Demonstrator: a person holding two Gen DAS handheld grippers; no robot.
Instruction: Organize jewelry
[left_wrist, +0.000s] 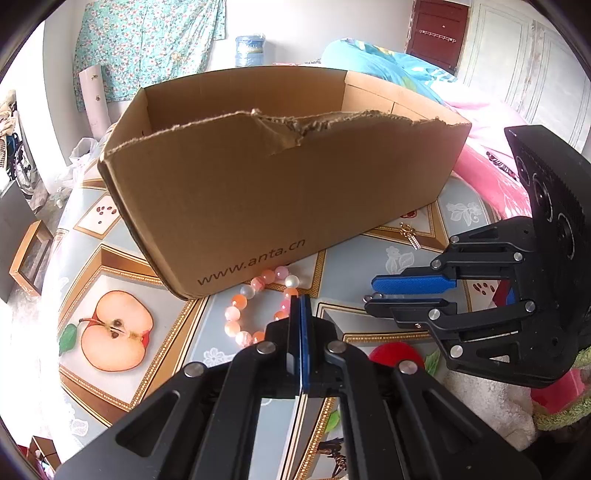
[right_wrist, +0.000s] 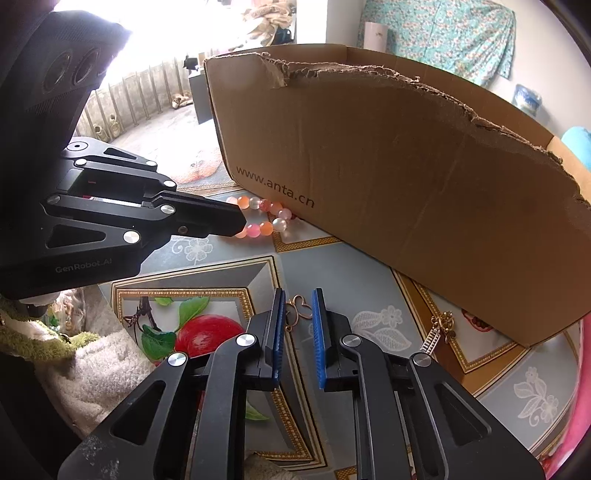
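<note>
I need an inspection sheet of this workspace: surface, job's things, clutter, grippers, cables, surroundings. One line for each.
Surface: table under a fruit-print cloth.
Job's things: bead bracelet lying against the cardboard box; small gold heart piece on the cloth; gold charm beside the box.
Clutter: fuzzy towel at the table edge.
Grippers: left hand-held gripper shut, tips at the bracelet, grip on it not clear; right hand-held gripper slightly open, the heart piece between its tips, pads not pressing.
Cables: nothing seen.
Surroundings: floral fabric on the wall, water jug, bedding.
</note>
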